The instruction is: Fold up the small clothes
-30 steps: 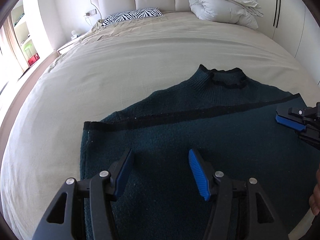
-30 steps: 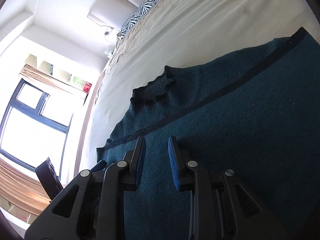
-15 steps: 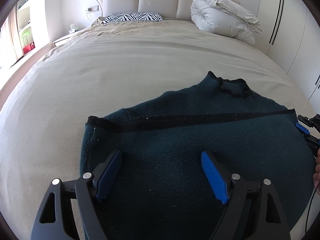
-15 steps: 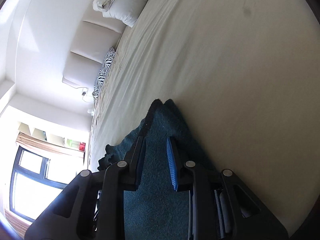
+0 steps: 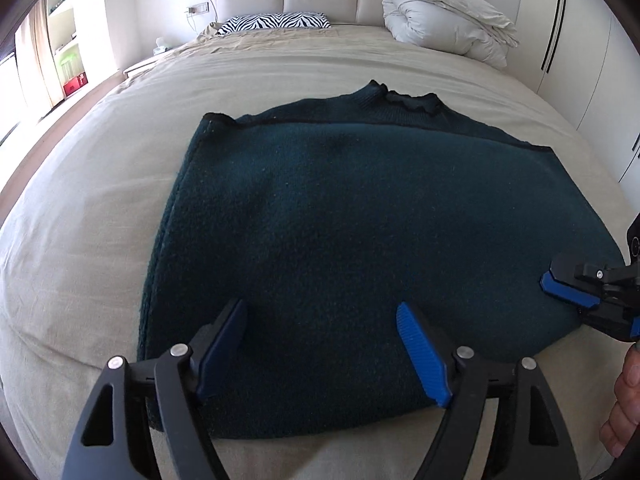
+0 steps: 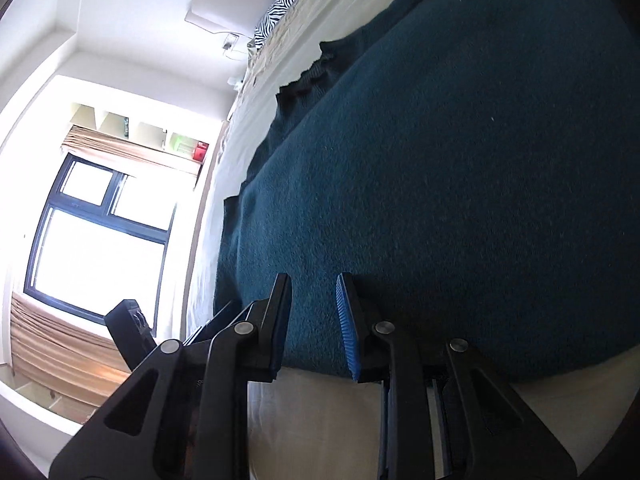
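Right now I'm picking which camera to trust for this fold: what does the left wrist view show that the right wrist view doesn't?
Only the left wrist view: the rolled duvet, the wardrobe doors, the sweater's whole outline, and both grippers at once, the left gripper closing over the near edge and the right gripper at the sweater's right edge.

Only the right wrist view: the window.

Both: the sweater, its collar, the bed and the zebra pillow.

Big bed [image 5: 100, 208] with a beige sheet, and lying right on it: a dark teal sweater [image 5: 360, 220] folded flat near the front edge, 1 zebra pillow [image 5: 276, 21] up by the headboard, and a rolled white duvet [image 5: 444, 12] beside it.
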Demonstrator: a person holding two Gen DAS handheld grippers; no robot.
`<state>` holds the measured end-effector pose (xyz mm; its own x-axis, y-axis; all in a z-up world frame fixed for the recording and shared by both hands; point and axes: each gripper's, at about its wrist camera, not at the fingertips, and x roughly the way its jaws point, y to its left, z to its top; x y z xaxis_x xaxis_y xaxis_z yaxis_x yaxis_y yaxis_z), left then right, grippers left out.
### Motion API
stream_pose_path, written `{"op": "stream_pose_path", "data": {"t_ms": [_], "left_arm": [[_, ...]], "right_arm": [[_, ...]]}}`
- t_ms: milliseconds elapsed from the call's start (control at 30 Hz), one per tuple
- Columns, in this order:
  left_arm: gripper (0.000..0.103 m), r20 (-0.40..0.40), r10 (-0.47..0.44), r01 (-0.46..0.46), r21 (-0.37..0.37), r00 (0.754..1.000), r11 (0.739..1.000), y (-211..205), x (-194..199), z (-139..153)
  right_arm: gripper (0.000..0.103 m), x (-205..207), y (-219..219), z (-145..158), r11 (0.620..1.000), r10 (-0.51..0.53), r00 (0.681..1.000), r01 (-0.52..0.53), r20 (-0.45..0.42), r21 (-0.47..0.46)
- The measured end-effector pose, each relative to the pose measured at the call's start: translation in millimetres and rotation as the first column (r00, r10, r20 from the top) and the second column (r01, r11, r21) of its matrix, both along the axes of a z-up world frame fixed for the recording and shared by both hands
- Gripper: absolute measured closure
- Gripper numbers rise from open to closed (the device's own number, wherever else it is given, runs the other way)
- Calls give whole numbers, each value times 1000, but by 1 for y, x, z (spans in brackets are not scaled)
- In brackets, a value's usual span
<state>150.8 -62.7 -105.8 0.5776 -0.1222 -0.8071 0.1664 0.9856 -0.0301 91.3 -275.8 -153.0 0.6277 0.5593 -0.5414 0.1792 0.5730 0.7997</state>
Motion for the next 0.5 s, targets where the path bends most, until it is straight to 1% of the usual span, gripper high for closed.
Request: {"op": "stream_pose_path", "data": {"t_ms": [67,133,233,267,300,400,500], "left_arm": [[23,-9,-15,15,19,1000,1000,0,-3,-1],[23,-18,-17,17,11,1000,1000,2,-2,-2],[22,-18,-21,21,18,1000,1000,2,-1,-3],[22,-16,-22,22,19,1000,1000,2,-1,-4],[22,-16,-22,22,18,1000,1000,2,-1,-4],[22,-16,-26,26,12,1000,1000,3,-1,-4],[22,-14,-32,32,8,999,999,5,0,-4]], "right_arm": [[81,-18,0,-10,999,-18,999,17,27,30],[81,-31,-17,-11,997,-67,997,66,28,28],[81,-56,-52,-12,987,-158,987,157,19,28],[81,-63,-75,-10,981,-194,981,193,21,25],[81,-76,-88,-10,971,-237,971,236,22,21],[81,-101,-121,-8,929,-370,929,369,10,28],[80,-118,-142,8,895,-445,896,445,16,-15]]}}
